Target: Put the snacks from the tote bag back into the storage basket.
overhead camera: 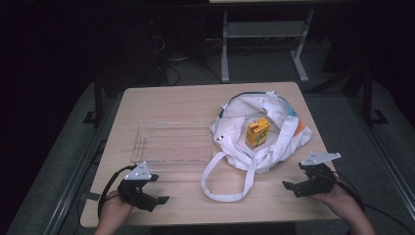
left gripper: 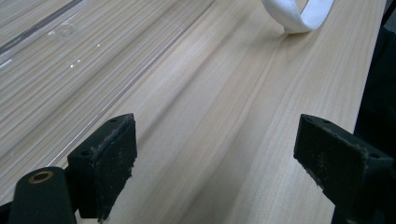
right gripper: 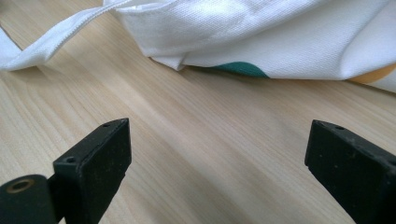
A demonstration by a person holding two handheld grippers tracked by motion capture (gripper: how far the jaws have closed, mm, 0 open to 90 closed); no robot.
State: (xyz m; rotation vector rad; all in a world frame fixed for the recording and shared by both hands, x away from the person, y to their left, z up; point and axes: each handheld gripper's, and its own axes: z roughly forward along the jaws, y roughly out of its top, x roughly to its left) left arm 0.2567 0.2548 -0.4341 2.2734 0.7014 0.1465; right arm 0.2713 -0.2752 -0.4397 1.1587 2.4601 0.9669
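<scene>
A white cloth bag (overhead camera: 274, 132) lies open on the right half of the wooden table, with a yellow carton (overhead camera: 257, 132) standing inside it. Its strap (overhead camera: 225, 181) loops toward the front edge. A clear plastic tray (overhead camera: 171, 142) sits left of the bag. My left gripper (overhead camera: 159, 198) rests at the front left, jaws wide apart over bare wood (left gripper: 215, 154), the strap's end (left gripper: 299, 16) ahead. My right gripper (overhead camera: 289, 187) rests at the front right, open, with the bag's white cloth (right gripper: 261, 32) just beyond its jaws.
The tray's clear edge (left gripper: 56, 56) runs along the left of the left gripper view. Black cables (overhead camera: 105, 188) trail off both grippers. Behind the table stand a white metal frame (overhead camera: 264, 44) and dark floor with cords.
</scene>
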